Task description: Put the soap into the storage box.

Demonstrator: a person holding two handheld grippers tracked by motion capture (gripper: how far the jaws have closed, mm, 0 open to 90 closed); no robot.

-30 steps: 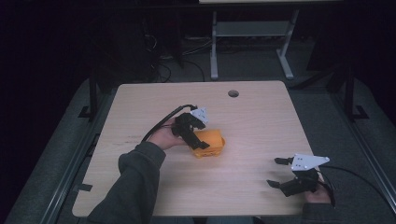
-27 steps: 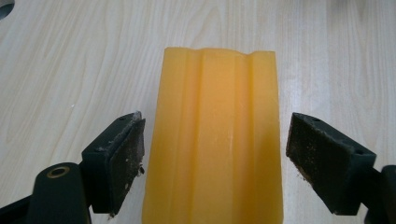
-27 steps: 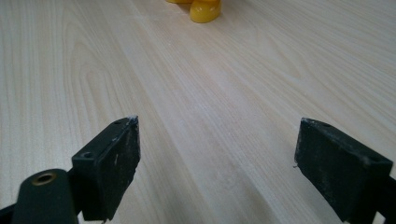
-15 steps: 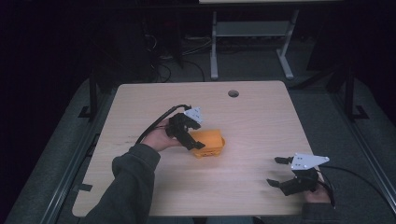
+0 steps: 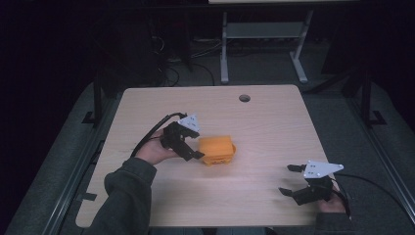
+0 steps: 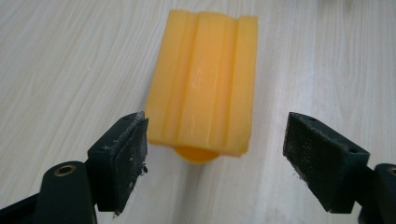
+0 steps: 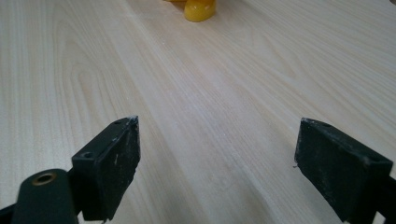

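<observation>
My left tongs (image 6: 212, 154) are spread just short of the orange block (image 6: 203, 79) on the desk (image 5: 274, 127); my right tongs (image 5: 293, 181) are spread, well apart.

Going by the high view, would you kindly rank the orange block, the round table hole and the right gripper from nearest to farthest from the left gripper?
1. Orange block, just beyond the left gripper.
2. Round table hole, near the far edge.
3. Right gripper, at the near right corner.

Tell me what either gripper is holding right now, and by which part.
Nothing is held. The left gripper stands open just short of the orange block; the right gripper is open over bare table.
</observation>
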